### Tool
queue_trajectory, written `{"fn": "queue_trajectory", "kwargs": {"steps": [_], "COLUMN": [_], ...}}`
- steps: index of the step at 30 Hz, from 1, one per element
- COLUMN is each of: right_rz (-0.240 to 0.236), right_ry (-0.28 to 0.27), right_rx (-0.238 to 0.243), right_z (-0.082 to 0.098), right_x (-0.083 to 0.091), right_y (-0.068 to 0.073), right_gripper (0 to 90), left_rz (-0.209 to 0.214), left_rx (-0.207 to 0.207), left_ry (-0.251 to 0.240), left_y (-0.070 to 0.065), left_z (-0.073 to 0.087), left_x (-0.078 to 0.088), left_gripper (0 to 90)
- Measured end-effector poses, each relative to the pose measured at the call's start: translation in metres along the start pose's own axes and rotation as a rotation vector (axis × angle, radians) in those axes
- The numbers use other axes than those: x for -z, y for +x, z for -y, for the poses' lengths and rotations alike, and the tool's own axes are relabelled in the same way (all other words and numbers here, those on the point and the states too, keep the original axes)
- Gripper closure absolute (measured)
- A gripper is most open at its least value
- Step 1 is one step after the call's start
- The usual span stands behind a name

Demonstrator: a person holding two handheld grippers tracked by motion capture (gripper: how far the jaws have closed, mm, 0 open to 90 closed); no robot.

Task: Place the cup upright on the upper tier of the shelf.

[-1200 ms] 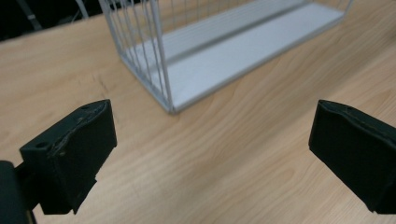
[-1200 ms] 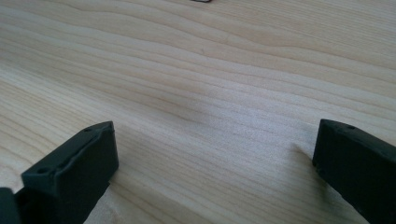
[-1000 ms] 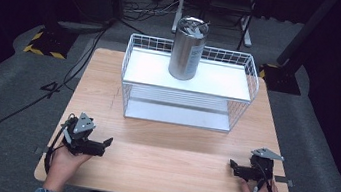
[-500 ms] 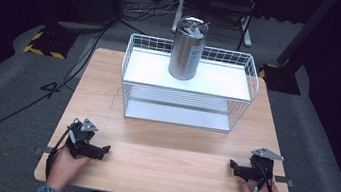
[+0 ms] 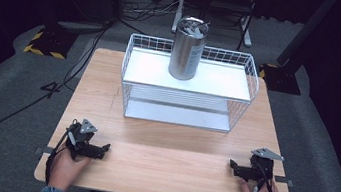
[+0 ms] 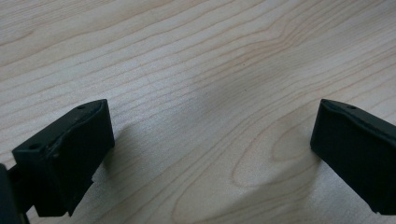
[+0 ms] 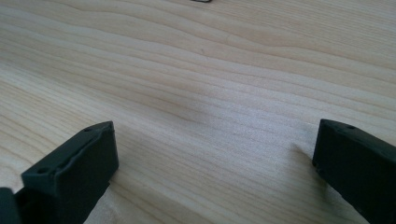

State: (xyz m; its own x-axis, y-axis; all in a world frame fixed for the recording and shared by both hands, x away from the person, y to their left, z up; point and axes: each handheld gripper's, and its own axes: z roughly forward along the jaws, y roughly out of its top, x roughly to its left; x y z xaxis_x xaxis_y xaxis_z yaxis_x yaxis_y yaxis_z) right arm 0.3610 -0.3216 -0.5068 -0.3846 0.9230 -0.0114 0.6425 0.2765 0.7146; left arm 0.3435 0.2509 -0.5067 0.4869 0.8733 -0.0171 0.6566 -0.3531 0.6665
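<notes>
L gripper (image 5: pixel 100 148) nudged slightly toward bench's near-left corner vs 1 s ago; R gripper (image 5: pixel 235 166) unchanged near-right; both jaws apart, empty; tumbler (image 5: pixel 188 49) same

Matt pale wood table (image 5: pixel 174 162), brushed-metal tumbler (image 5: pixel 187 49), white wire basket (image 5: pixel 187 86)

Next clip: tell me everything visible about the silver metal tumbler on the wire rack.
The silver metal tumbler is a tall cylinder, brushed steel by its look, narrowing slightly toward the base. A grey lid with a raised part closes its top. It stands upright on the white upper shelf of the white wire rack, somewhat left of centre. Nothing but the shelf touches it. A faint marking on its side is too small to read.
</notes>
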Motion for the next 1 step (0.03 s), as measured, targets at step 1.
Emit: {"fn": "queue_trajectory", "kwargs": {"steps": [1], "right_rz": [0.0], "right_ry": [0.0], "right_rx": [0.0], "right_z": [0.0], "right_x": [0.0], "right_y": [0.0], "right_gripper": [0.3], "left_rz": [0.0], "left_rx": [0.0], "left_ry": [0.0], "left_y": [0.0], "left_z": [0.0], "left_x": [0.0], "left_gripper": [0.1]}}
